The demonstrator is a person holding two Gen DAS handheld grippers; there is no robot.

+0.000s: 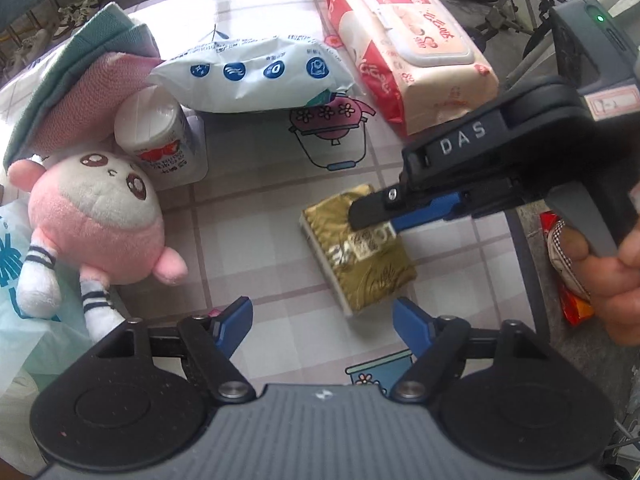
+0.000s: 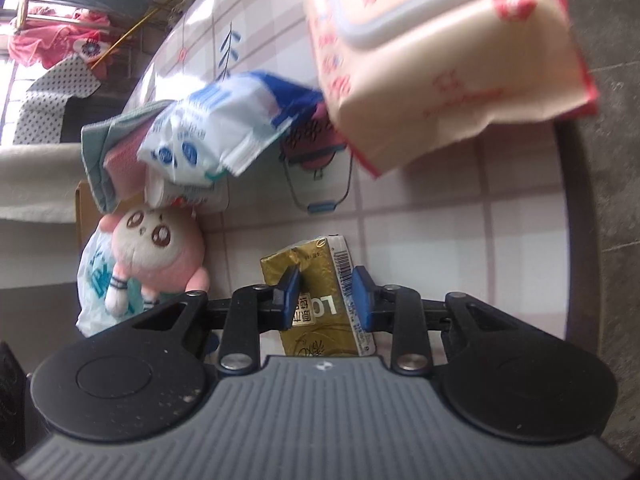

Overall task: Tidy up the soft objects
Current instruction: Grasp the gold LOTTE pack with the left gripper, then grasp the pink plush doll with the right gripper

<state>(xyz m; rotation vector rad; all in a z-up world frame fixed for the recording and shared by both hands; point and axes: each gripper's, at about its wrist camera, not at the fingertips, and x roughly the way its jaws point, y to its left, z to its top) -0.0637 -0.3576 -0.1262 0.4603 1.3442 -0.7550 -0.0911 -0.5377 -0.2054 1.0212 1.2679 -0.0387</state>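
Note:
A gold tissue pack point(image 1: 368, 272) point(image 2: 316, 276) lies on the checked tablecloth point(image 1: 256, 240). My right gripper point(image 1: 376, 220) point(image 2: 326, 294) comes in from the right and is shut on the pack, its blue pads point(image 2: 362, 296) pressing into the two long sides. My left gripper point(image 1: 322, 320) hovers open just in front of the pack's near corner, holding nothing. A pink and white plush toy point(image 1: 96, 224) point(image 2: 156, 248) sits to the left.
At the back lie a white and blue wipes pack point(image 1: 256, 76), a pink wet-wipes pack point(image 1: 412, 60) and folded green and pink cloths point(image 1: 80, 80). A white cup point(image 1: 156, 132) stands by the plush. A plastic bag point(image 1: 24, 280) is far left; the table's edge point(image 2: 580, 240) is at right.

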